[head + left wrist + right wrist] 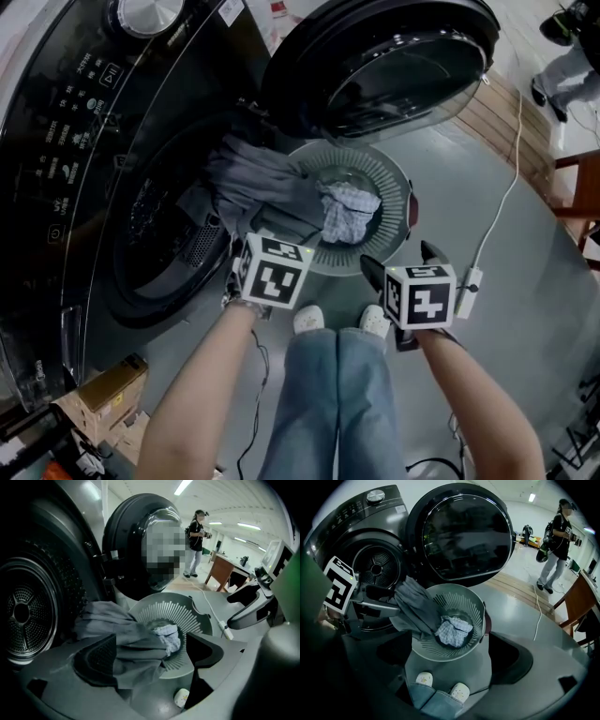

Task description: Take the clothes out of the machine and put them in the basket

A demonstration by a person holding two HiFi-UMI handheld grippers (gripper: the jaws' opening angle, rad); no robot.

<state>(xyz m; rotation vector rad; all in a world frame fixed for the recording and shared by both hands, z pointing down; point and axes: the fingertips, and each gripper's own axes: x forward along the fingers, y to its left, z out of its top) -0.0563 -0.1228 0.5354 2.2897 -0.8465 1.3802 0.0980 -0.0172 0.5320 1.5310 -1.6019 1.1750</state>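
two spread-jawed grippers hover by the basket (395, 178): left gripper (150, 658) at the grey garment (258, 183) draped over its rim, right gripper (452, 654) empty; checked cloth (349, 211) lies inside.

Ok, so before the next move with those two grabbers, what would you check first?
1. Jaws of the left gripper apart: ok, though the grey garment lies draped between them.
2. All of the grey garment inside the basket: not ok, it hangs out over the rim.
3. Is the checked cloth in the basket: ok.
4. Is the right gripper open and empty: ok.
5. Is the machine door wide open: ok.
6. Is the drum emptied: cannot tell, its lower part is hidden.
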